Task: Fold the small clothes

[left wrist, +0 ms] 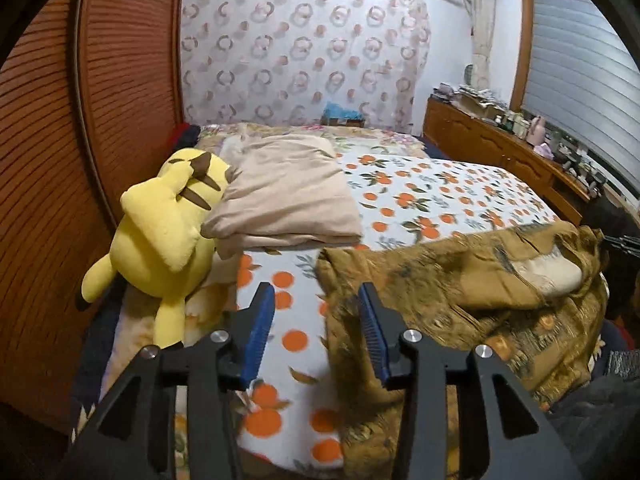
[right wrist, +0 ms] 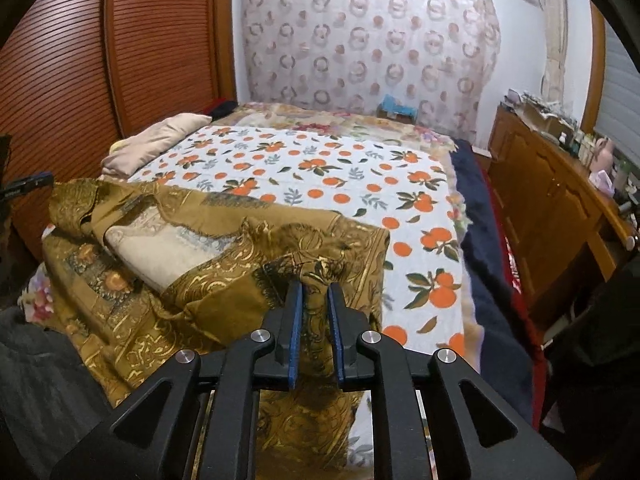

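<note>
A brown and gold patterned garment [left wrist: 460, 304] lies crumpled on the orange-print bed sheet [left wrist: 420, 196], with a pale inner lining showing. My left gripper [left wrist: 316, 304] is open and empty, hovering just left of the garment's left edge. In the right wrist view the garment [right wrist: 192, 264] spreads across the near left of the bed. My right gripper [right wrist: 316, 286] is shut on a bunched fold of the garment and holds it slightly raised. The tip of the left gripper shows at the far left of the right wrist view [right wrist: 28, 186].
A yellow plush toy [left wrist: 160, 236] lies at the bed's left edge next to a folded beige cloth [left wrist: 288, 188]. A wooden louvred wardrobe [left wrist: 80, 120] stands on the left. A wooden dresser [right wrist: 552, 200] with clutter runs along the right. A navy blanket [right wrist: 480, 264] hangs off the bed's right side.
</note>
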Demonstrator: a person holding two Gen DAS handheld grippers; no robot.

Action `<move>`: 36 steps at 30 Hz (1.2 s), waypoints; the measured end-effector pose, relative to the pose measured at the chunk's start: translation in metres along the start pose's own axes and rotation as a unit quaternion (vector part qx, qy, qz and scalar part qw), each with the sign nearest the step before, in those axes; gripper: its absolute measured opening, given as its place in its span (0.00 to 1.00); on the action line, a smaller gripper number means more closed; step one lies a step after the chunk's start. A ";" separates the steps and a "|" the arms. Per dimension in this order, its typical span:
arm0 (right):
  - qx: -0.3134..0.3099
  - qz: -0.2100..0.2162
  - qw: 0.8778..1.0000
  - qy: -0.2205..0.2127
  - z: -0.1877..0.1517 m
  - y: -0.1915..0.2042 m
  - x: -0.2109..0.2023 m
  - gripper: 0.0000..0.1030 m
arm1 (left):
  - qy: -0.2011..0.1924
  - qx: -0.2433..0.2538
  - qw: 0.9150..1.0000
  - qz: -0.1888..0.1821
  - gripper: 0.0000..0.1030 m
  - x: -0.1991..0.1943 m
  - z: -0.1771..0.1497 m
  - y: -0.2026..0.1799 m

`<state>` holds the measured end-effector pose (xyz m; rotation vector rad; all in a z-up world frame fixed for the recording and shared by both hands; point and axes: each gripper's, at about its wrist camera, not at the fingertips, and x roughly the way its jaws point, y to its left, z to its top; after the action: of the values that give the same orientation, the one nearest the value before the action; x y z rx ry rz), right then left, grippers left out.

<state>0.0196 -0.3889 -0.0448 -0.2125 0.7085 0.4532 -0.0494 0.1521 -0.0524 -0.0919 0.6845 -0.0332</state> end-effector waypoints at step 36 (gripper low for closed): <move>0.040 0.008 0.996 0.077 0.036 -0.047 0.121 0.60 | 0.116 0.013 0.992 -0.055 0.44 0.124 0.022 -0.003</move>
<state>0.1432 -0.3784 -0.0975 -0.1671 0.8783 0.4265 0.0602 0.1432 -0.1131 -0.1008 0.9108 -0.1608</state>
